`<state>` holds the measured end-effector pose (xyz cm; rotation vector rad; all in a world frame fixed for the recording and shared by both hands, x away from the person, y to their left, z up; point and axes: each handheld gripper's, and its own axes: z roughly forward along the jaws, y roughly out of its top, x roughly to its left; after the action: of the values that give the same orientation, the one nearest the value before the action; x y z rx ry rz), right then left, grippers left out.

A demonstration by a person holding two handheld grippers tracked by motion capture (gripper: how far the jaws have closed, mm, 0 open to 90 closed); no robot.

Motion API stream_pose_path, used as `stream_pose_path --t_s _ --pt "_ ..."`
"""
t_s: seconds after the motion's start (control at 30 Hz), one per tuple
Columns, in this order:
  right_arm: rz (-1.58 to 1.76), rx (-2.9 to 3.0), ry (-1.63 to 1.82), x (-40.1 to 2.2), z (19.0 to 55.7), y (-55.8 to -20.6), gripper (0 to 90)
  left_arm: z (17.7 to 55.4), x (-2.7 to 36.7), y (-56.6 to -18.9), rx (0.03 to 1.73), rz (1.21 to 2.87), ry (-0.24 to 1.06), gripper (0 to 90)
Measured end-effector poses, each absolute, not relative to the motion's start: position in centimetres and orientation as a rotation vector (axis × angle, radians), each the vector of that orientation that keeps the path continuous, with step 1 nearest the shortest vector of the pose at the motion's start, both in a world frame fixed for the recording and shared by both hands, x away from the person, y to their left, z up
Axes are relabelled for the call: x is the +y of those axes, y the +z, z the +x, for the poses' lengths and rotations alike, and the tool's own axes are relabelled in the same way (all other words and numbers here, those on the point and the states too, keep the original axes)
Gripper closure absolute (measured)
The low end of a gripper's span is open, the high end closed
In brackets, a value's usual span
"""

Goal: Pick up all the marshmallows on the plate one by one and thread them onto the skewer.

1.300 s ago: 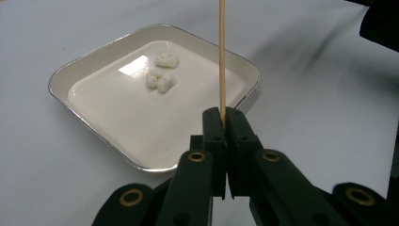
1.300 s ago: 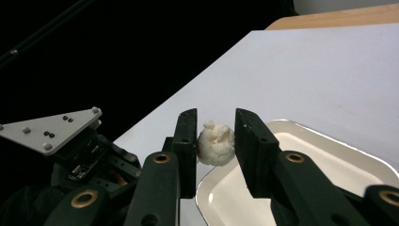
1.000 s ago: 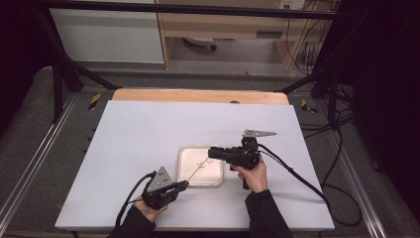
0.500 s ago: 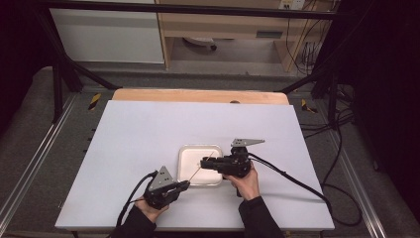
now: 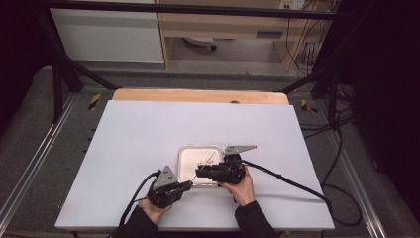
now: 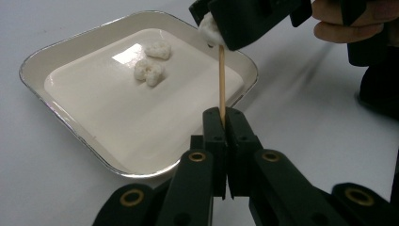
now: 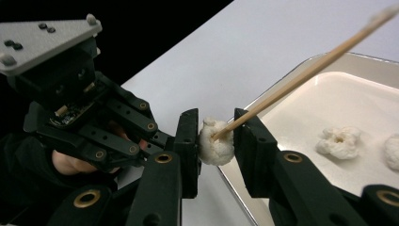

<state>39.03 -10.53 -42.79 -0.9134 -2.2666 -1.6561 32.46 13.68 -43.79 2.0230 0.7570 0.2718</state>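
I hold my left gripper (image 5: 184, 186) low over the white table (image 5: 148, 134), near my edge of it, and it points toward the white tray (image 5: 184, 154). My left hand (image 5: 154, 208) wraps it from behind, with my dark sleeve coming in from the bottom of the high view. Its jaws are squeezed tight on the bottom end of a thin wooden stick (image 6: 222, 80). In the left gripper view the stick stands straight up from the jaws.

My right hand (image 5: 241, 187) comes in from the bottom too, and it holds the right gripper (image 5: 199, 172) lying level, pointing across toward the left one. The two grippers are close together at the near edge of the tray.

In the right gripper view, a small white puffy piece (image 7: 215, 141) sits between the right jaws, stuck on the stick (image 7: 301, 75). The left jaw presses against the piece. The stick passes right at the tip of the other jaw. So the right gripper is closed around the puffy piece.

Two more white puffy bits (image 6: 150, 70) lie on the tray floor, near each other, farther from the grippers. The tray rests flat on the table, about in the middle of the near half.
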Motion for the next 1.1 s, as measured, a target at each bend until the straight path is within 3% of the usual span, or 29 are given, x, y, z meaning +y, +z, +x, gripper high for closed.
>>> stream_pose_path --t_s 0.13,0.37,0.67,0.83,1.1 --pt "-0.911 -2.285 -1.659 -10.4 39.0 -42.7 67.4 32.5 13.8 -43.7 0.759 2.016 0.269 87.9" --pt "-0.932 -2.352 -1.731 -11.2 38.8 -41.4 42.4 32.5 14.4 -43.5 0.766 2.005 0.278 87.8" --pt "-0.985 -2.545 -1.667 -12.2 38.6 -40.6 18.1 32.6 15.6 -43.2 0.788 1.987 0.293 87.8" --pt "-1.020 -2.605 -1.608 -12.5 38.8 -40.7 10.3 32.8 16.0 -43.1 0.792 1.989 0.300 87.8" --pt "-1.036 -2.699 -1.528 -12.7 39.5 -41.0 5.0 33.0 16.4 -43.1 0.800 1.990 0.296 87.7"
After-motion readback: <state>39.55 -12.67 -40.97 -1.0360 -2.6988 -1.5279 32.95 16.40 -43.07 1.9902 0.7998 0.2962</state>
